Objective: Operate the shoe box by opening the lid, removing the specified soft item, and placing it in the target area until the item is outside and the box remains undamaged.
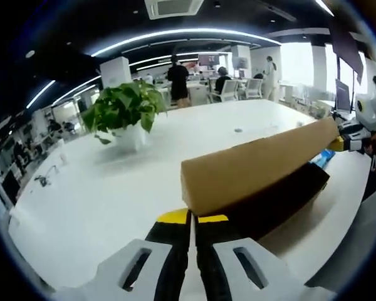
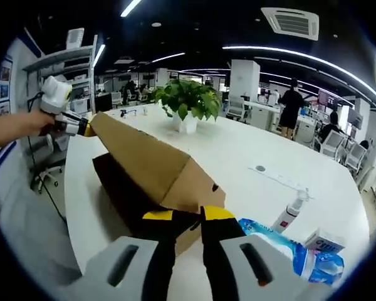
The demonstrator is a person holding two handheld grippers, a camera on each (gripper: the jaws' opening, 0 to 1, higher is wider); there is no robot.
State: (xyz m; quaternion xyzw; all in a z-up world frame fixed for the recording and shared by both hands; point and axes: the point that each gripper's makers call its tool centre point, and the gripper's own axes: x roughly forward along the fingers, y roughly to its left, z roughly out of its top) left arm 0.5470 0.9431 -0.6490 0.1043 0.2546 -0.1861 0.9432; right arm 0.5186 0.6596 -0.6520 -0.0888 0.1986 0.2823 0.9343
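sitting on white table w/ plant, open-plan office bkgd.

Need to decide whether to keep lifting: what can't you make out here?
- Box interior and the soft item: hidden under the raised lid in both views; dark gap.
- Left gripper grip: tips hidden beneath the lid edge, left gripper view.
- Right gripper grip: tips meet the lid corner, contact unclear, right gripper view.

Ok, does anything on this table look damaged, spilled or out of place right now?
Nothing looks damaged or spilled. The shoe box has its lid lifted and tilted, gripped at opposite ends by the left tool and right tool; that fits opening it. The potted plant stands upright, and the spray bottle too.
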